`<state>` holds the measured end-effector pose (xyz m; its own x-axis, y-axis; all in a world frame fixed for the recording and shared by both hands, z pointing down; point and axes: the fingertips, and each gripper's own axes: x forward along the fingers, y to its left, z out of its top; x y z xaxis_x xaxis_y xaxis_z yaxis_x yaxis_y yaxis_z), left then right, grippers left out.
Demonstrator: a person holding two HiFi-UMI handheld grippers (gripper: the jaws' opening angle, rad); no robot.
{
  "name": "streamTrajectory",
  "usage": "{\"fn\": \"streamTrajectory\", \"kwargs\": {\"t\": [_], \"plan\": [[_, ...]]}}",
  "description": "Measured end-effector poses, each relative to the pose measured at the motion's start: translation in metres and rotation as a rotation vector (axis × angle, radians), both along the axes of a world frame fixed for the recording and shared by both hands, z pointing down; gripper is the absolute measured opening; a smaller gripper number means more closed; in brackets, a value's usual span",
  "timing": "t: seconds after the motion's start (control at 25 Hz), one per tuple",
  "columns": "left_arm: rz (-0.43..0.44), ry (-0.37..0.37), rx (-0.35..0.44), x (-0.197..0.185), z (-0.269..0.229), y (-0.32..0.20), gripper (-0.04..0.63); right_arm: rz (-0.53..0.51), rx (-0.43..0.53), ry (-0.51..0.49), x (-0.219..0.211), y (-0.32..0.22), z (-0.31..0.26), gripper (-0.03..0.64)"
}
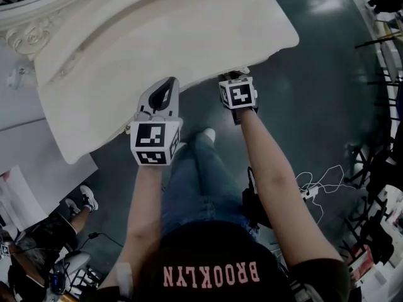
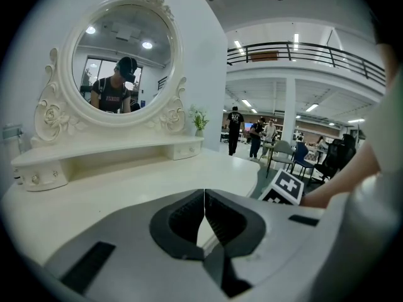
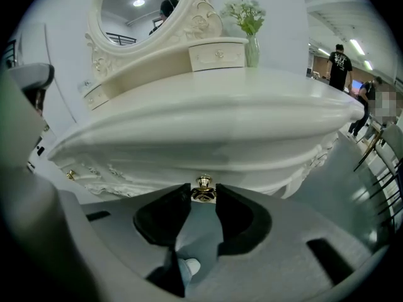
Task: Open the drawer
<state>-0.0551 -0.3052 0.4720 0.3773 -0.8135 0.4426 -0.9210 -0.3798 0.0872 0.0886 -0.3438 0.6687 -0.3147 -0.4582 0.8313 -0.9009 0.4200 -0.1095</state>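
The right gripper (image 3: pixel 203 197) reaches beneath the dressing table (image 3: pixel 208 118) at its front edge, jaws pinching the closed drawer's gold knob (image 3: pixel 203 184), apparently ready to pull. The left gripper (image 2: pixel 204 195) (jaws pressed together, empty) hangs above the tabletop.

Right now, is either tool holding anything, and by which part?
The right fingers pinch the knob by its sides; the left fingers are shut, empty.

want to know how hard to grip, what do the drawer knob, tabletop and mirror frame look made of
The knob looks like polished brass-coloured metal, judging by its gold glints. The tabletop looks like smooth cream-painted wood or similar, with a soft sheen; what lies underneath can't be told. The mirror frame has the same cream finish, with carved or moulded scrolls and roses.
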Motion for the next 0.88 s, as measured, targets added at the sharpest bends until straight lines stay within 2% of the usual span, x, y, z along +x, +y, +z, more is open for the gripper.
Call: {"fn": "streamTrajectory", "kwargs": {"t": [0.2,0.52,0.88], "plan": [[0.006,-0.001,0.000,0.001,0.000,0.001,0.006,0.000,0.000,0.015,0.003,0.004,0.000,0.110],[0.027,0.005,0.006,0.009,-0.001,0.002,0.006,-0.007,0.017,-0.014,0.021,0.038,0.001,0.110],[0.069,0.004,0.004,0.028,0.001,0.014,0.006,0.004,0.014,-0.022,0.032,0.059,0.002,0.110]]}}
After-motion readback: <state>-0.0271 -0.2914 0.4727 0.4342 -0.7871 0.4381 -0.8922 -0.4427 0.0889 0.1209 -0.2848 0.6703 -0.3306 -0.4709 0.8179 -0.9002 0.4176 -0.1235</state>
